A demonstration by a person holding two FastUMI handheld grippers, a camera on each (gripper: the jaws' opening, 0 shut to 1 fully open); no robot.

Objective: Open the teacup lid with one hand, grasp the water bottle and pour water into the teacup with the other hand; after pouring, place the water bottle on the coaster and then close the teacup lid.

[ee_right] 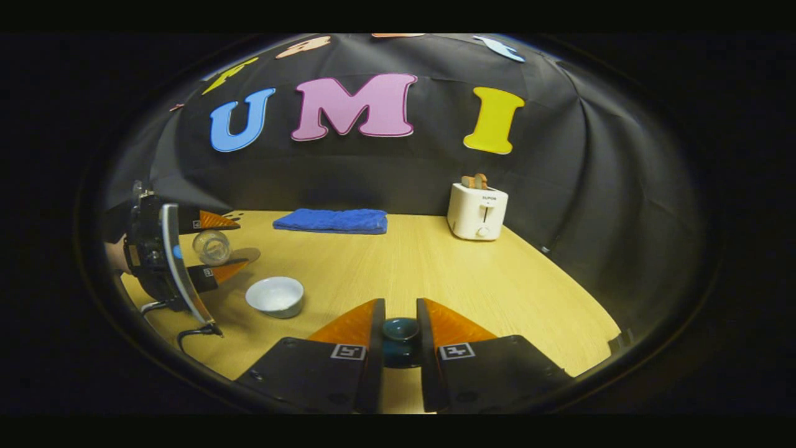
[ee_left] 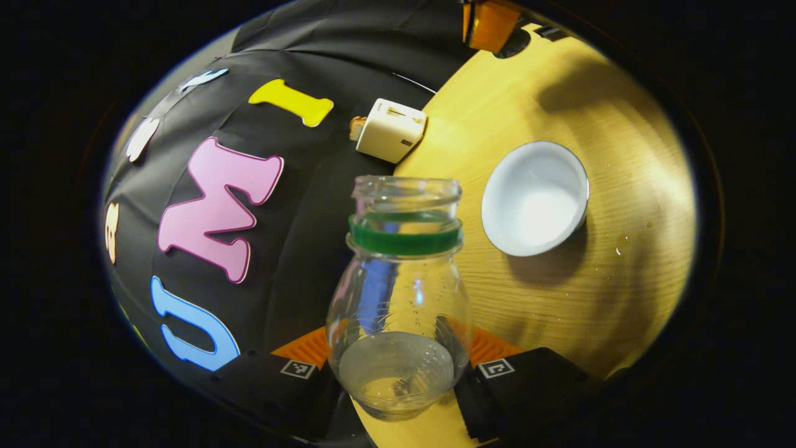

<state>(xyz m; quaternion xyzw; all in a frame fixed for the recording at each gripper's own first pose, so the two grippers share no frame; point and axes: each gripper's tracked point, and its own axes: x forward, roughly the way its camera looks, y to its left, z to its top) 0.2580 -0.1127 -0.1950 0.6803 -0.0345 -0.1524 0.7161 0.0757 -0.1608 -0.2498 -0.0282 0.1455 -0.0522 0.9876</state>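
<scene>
My left gripper (ee_left: pixel 398 354) is shut on a clear plastic water bottle (ee_left: pixel 398 298) with a green neck ring and no cap. A little water lies in its base. In the right gripper view, the left gripper (ee_right: pixel 214 249) holds the bottle (ee_right: pixel 211 247) tipped on its side above the table, left of and behind the teacup. The white teacup (ee_left: pixel 535 199) (ee_right: pixel 275 295) stands open on the wooden table. My right gripper (ee_right: pixel 400 311) is shut on the dark round teacup lid (ee_right: pixel 400 333), held in front of the cup and to its right. A flat brown disc (ee_right: pixel 247 254), perhaps the coaster, lies beside the bottle.
A white toaster (ee_right: pixel 477 211) (ee_left: pixel 390 129) with toast stands at the back right of the table (ee_right: pixel 435 261). A folded blue towel (ee_right: pixel 331 220) lies at the back middle. A cable (ee_right: pixel 193 333) trails from the left gripper. Small water drops (ee_left: pixel 619 249) dot the wood near the cup.
</scene>
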